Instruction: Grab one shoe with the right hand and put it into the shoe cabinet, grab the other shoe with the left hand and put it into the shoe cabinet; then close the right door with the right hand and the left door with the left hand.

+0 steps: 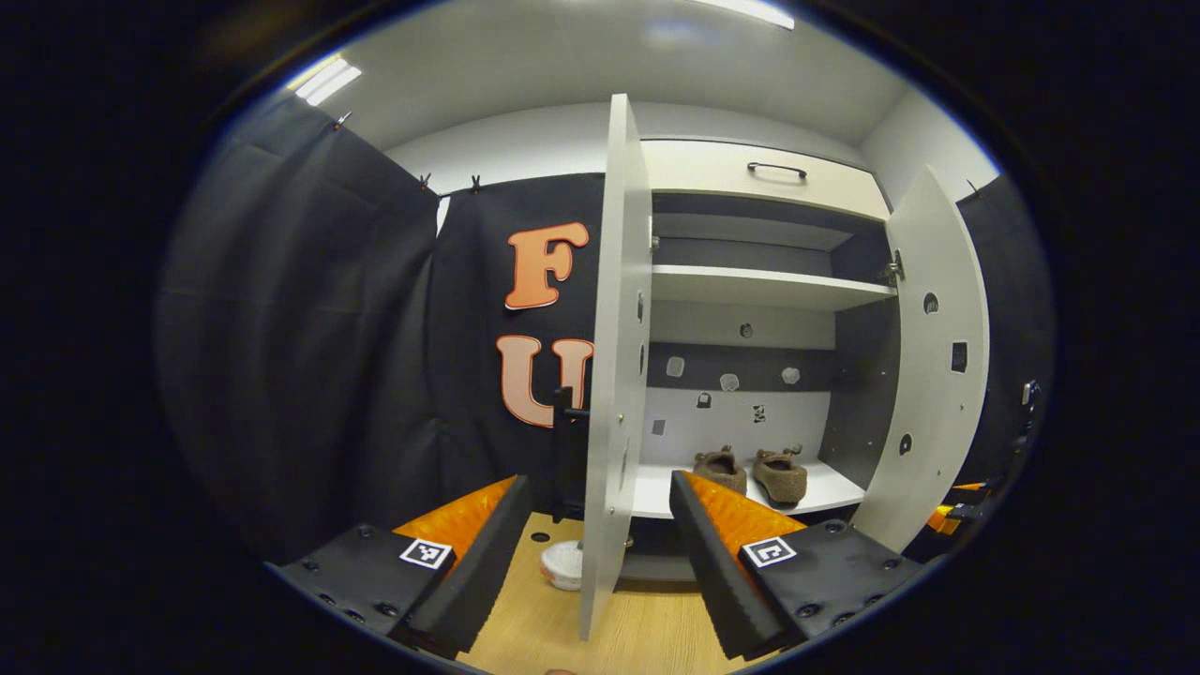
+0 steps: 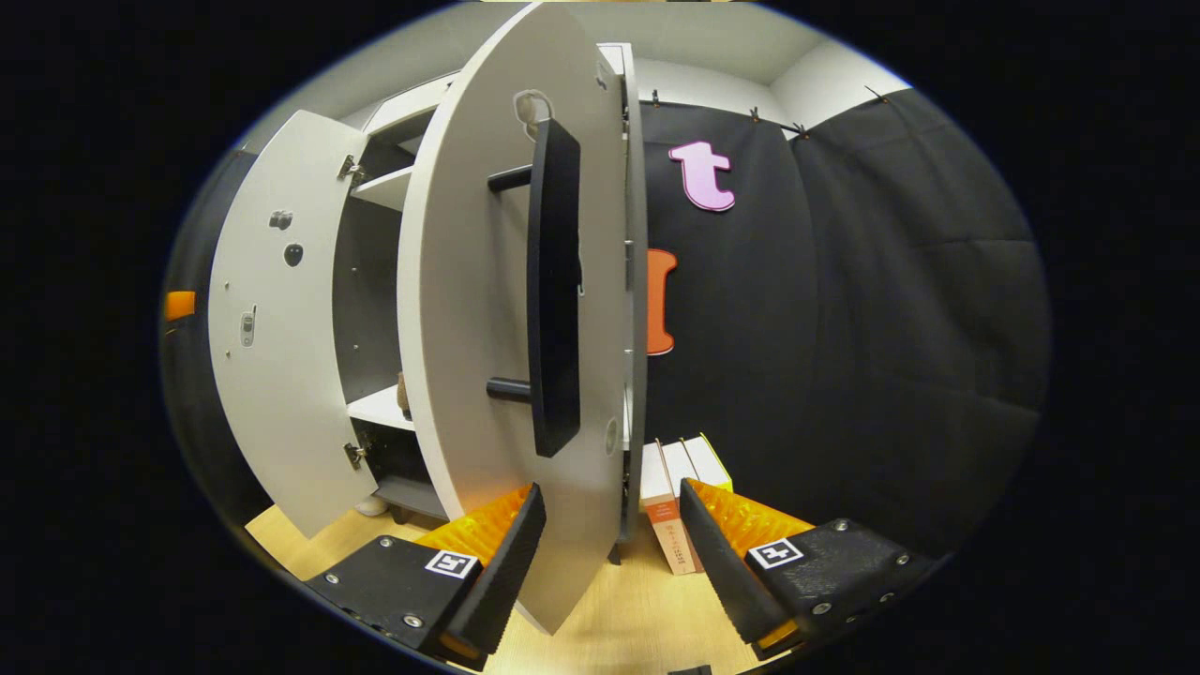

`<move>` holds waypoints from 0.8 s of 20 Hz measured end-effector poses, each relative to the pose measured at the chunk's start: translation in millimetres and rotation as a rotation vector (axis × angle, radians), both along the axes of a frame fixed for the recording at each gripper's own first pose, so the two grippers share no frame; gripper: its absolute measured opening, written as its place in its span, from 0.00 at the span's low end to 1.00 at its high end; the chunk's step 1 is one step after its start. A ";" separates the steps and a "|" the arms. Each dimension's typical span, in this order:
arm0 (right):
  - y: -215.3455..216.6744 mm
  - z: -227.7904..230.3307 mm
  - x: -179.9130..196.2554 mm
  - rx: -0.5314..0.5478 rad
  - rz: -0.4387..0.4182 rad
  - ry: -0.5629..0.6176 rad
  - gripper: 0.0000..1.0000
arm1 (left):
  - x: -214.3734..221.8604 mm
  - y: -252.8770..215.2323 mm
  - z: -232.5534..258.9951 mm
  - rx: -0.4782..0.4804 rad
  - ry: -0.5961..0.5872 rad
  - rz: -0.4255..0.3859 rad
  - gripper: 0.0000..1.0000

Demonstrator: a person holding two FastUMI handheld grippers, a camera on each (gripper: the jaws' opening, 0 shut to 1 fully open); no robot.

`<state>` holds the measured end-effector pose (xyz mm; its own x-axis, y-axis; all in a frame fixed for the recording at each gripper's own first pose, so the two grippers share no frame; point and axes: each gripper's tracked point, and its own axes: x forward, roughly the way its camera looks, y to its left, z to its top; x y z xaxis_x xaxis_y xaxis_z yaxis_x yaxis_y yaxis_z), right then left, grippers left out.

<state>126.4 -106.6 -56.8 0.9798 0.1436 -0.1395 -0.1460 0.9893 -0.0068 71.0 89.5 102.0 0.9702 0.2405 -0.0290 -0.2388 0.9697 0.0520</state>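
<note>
Both brown shoes, one [image 1: 720, 469] beside the other [image 1: 781, 475], stand side by side on the bottom shelf [image 1: 825, 492] of the white shoe cabinet. In the left gripper view the left door [image 1: 614, 375] stands open, edge-on, and its lower edge lies between the fingers of my open left gripper [image 1: 600, 562]. The right door [image 1: 923, 375] is swung wide. In the right gripper view the right door [image 2: 469, 328] with its long black handle [image 2: 553, 281] is close, and my open right gripper [image 2: 609, 553] straddles its lower edge. The left door [image 2: 281, 328] hangs open beyond.
A drawer with a dark handle [image 1: 776, 169] tops the cabinet, above an upper shelf [image 1: 759, 286]. A small white round object [image 1: 562, 567] lies on the wooden floor [image 1: 647, 628] near the left door. Several books [image 2: 670, 506] lean beside the cabinet. Black cloth walls the booth.
</note>
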 end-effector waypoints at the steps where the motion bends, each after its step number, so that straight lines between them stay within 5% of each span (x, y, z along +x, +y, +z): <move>1: 5.6 0.5 0.7 0.002 0.007 -0.003 0.89 | -2.6 6.5 -0.1 0.004 -0.002 0.006 0.94; 13: 77.9 -5.7 27.4 -0.011 0.090 -0.017 0.90 | -9.6 74.8 -7.6 -0.008 -0.005 0.072 0.97; 14: 86.4 -7.2 28.2 -0.009 0.100 -0.015 0.99 | -10.1 82.4 -9.7 -0.009 -0.003 0.078 0.97; 16: 91.7 -2.2 29.6 -0.011 0.091 -0.027 0.92 | -9.9 96.9 -12.8 -0.013 -0.001 0.093 0.94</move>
